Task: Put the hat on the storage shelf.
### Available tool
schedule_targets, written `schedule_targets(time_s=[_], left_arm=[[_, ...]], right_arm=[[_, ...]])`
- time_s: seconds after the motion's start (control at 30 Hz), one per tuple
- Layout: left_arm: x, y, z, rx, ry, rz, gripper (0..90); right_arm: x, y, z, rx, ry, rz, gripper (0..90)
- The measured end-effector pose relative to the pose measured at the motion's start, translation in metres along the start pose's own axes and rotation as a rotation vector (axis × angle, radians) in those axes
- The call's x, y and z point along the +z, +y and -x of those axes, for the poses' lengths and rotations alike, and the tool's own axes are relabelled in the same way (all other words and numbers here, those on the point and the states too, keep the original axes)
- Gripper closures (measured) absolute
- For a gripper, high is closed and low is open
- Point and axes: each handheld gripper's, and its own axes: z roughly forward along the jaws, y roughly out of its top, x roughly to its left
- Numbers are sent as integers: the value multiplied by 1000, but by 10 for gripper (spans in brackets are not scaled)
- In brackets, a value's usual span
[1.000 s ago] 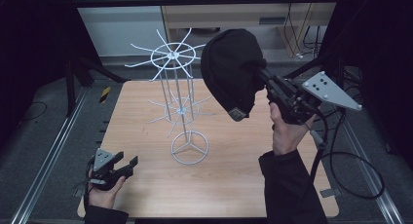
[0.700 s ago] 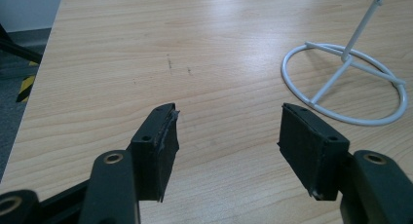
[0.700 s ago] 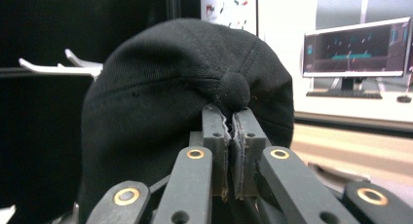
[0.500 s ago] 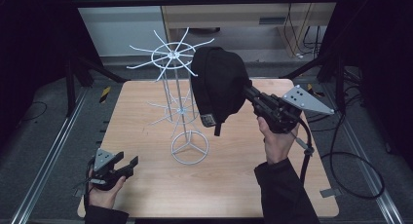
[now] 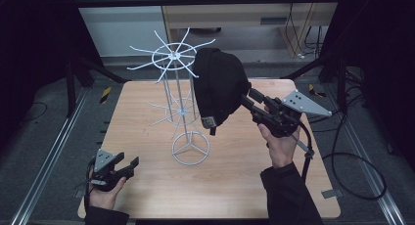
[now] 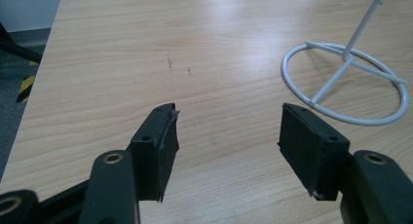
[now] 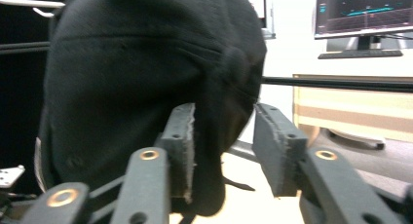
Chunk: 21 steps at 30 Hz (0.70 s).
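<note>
The counter point(image 6: 146, 48) is pale wood with fine grain and a soft sheen. The stand point(image 5: 181, 88) looks like thin white-coated wire, smooth and slightly glossy. The cap point(image 7: 136, 73) is black matt cloth with a faint nap. The fingers point(image 6: 160, 146) carry black matt pads with rough edges.

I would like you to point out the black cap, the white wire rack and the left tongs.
black cap point(image 5: 218, 83), high view, on its crown.
white wire rack point(image 5: 190, 148), high view, on its ring base.
left tongs point(image 6: 226, 146), left gripper view, midway between the open tips.
</note>
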Motion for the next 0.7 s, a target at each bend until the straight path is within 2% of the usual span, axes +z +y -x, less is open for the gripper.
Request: schedule_targets(time_s=[0.17, 0.3, 0.43, 0.57, 0.7], left_arm=[[0, 0, 0, -1, 1, -1, 385], [0, 0, 0, -2, 3, -2, 376], [1, -1, 0, 4, 2, -6, 363], [2, -1, 0, 7, 4, -9, 342], [3, -2, -1, 4, 3, -10, 327]], right_arm=[[-15, -9, 11, 1, -32, -18, 473], [-29, -24, 20, 2, -71, -51, 406], [-38, -44, 30, 4, -100, -107, 344], [-45, -68, 40, 30, -117, -171, 297], [-55, -94, 53, 74, -139, -206, 264]])
